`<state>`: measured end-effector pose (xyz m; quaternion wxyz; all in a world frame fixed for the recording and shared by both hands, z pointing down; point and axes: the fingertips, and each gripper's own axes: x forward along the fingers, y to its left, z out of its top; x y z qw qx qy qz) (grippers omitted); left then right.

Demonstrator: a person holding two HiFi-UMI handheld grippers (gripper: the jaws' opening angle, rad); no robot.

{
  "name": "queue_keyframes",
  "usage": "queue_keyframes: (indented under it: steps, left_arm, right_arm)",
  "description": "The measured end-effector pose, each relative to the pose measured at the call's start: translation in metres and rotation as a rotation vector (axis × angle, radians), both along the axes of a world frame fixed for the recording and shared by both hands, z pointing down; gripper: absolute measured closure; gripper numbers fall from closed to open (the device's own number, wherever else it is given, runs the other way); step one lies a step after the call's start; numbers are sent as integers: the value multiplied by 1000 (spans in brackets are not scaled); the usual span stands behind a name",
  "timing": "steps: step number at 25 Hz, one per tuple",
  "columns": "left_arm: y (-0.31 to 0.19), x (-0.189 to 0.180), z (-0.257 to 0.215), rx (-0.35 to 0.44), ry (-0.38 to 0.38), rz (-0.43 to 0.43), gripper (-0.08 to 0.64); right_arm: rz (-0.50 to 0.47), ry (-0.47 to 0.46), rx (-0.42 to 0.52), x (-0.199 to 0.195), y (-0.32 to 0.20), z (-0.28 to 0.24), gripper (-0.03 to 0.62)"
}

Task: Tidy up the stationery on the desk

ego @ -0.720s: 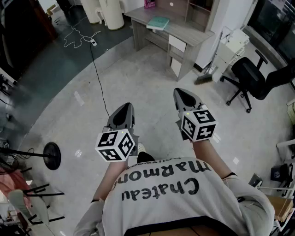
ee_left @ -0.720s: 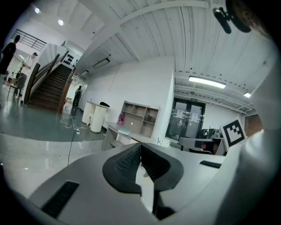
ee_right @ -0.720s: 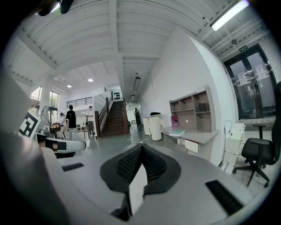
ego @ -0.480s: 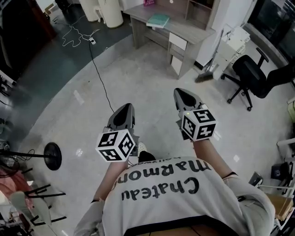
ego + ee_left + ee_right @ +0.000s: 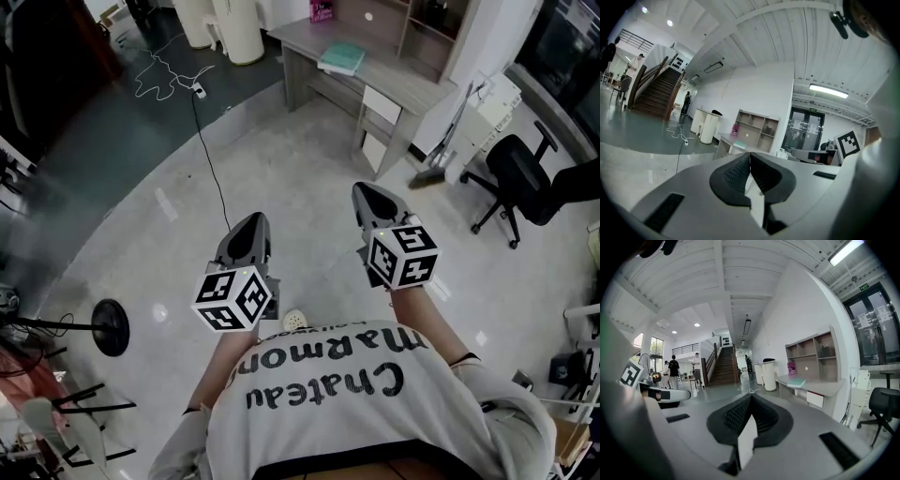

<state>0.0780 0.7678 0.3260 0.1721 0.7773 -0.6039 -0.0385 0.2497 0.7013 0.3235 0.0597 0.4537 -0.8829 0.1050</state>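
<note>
A wooden desk (image 5: 412, 80) with a shelf unit stands far ahead across the floor, with a teal book (image 5: 342, 58) lying on it and a pink book (image 5: 323, 9) upright behind. The right gripper view shows the same desk (image 5: 825, 387) and teal book (image 5: 797, 382). I hold both grippers at waist height, pointing roughly level toward the desk and far from it. The left gripper (image 5: 251, 217) is shut with its pads meeting, as the left gripper view (image 5: 750, 154) confirms, and holds nothing. Likewise the right gripper (image 5: 364, 187) is shut and empty (image 5: 751, 397).
A black office chair (image 5: 516, 173) and a broom (image 5: 441, 159) stand right of the desk. A black cable (image 5: 211, 159) runs over the floor ahead on the left. A round stand base (image 5: 111, 326) sits at the left. White bins (image 5: 225, 23) stand beyond the desk.
The desk, chair and cable have slid lower and to the right in the head view. Both grippers keep their place in that view, still shut.
</note>
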Motion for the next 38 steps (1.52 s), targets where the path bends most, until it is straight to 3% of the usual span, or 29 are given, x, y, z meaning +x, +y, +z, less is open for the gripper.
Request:
queue_keyframes:
  steps: [12,18,23,31,38]
  left_arm:
    - [-82,-99,-30,94,11,-42,544]
    - [-98,-122,-15,102,10,-58,545]
    - [-101,-131,19,-2,58,-66,545]
    - [-126,-121,45,-63,61,-38,545]
    - [-183,-131,38,-30,69,-95,545]
  right_arm:
    - [-6,-45,26,-88,-80,-20,580]
    - [-28,5,19,-112,-87,1,580]
    - [-22,19,-44,-116,-90,21,578]
    - [-21,-16,-134,-112,-119,50,578]
    - [-41,-16,-143,-111,-182,56,578]
